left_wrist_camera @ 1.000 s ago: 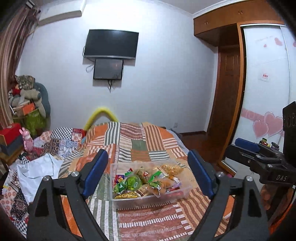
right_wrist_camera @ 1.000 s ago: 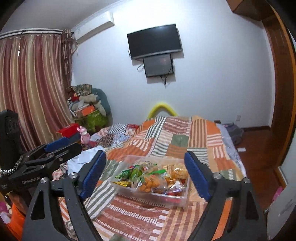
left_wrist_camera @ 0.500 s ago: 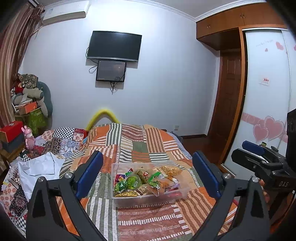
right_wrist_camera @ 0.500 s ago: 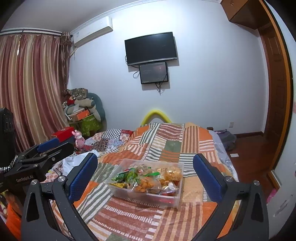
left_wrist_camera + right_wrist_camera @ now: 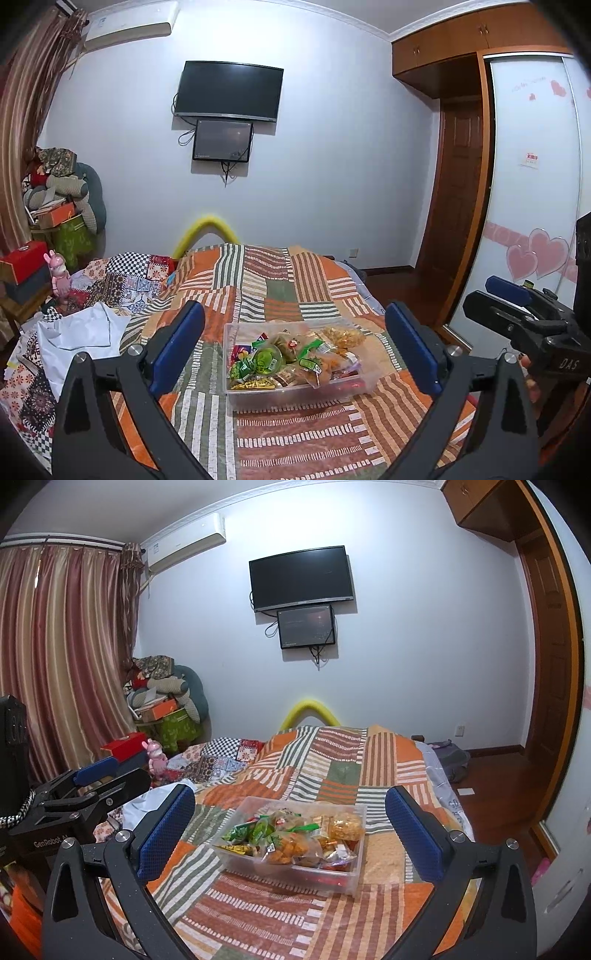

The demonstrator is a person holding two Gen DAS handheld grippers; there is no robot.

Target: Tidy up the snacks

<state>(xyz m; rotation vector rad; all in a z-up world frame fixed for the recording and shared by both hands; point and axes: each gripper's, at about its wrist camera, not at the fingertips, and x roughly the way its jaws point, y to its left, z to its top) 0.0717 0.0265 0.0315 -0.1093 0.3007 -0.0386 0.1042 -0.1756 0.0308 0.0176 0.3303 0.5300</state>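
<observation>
A clear plastic box [image 5: 288,397] full of snack packets stands on the striped patchwork bed [image 5: 295,435]. Inside it lie green packets [image 5: 266,356] and orange puffed snacks [image 5: 343,334], heaped together. My left gripper [image 5: 293,314] hovers short of the box; its jaws are opening and nothing is between them. In the right wrist view the same box [image 5: 314,875] sits just ahead of my right gripper [image 5: 290,794], which is open and empty. Each gripper shows at the edge of the other's view: the right gripper [image 5: 506,291] and the left gripper [image 5: 96,771].
A white cloth [image 5: 81,328] and patterned bedding lie on the bed's left side, with a pink toy [image 5: 59,273] and a red box [image 5: 26,258] beyond. A wardrobe door [image 5: 535,221] and wooden floor [image 5: 498,786] are to the right. A wall TV [image 5: 229,90] hangs ahead.
Both grippers' jaws have spread wider apart. The box of snacks has stayed where it was on the bed.
</observation>
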